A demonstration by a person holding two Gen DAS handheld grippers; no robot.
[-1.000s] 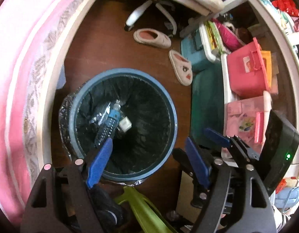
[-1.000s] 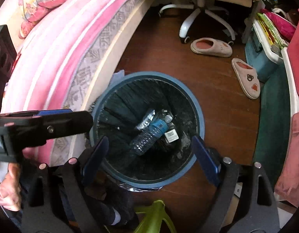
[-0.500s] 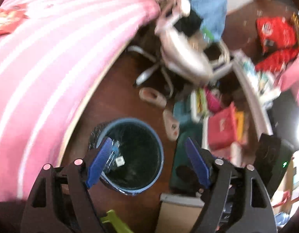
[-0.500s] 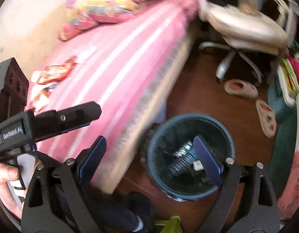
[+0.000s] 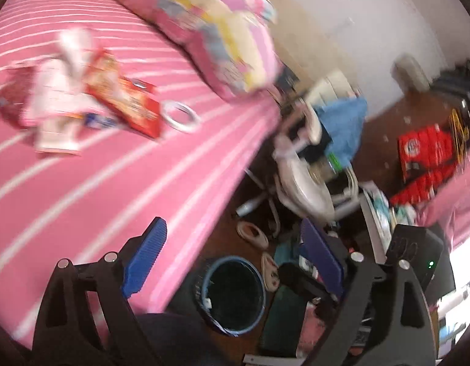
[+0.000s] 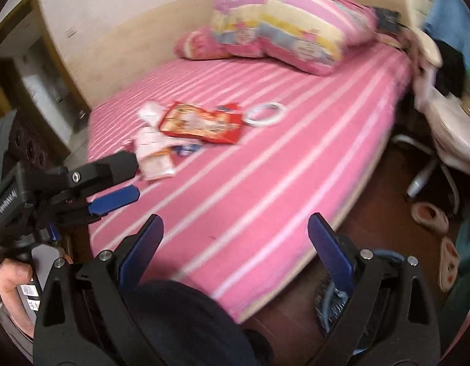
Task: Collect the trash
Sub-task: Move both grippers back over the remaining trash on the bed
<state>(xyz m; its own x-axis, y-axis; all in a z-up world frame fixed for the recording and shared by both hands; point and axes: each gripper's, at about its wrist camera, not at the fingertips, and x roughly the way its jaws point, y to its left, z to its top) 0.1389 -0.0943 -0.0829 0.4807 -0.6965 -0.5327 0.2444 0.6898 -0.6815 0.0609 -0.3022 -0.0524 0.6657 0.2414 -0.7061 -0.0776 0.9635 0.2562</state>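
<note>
Both views are smeared by motion blur and bent by fisheye distortion toward dark vignetted corners. Bright daylight glare is seen at the left-wrist view's lower right edge.

Motion blur smears the wrappers (image 5: 82, 103) on my left view; my right hand-held gripper (image 6: 235, 244) hides most of the bin (image 6: 384, 256).
</note>
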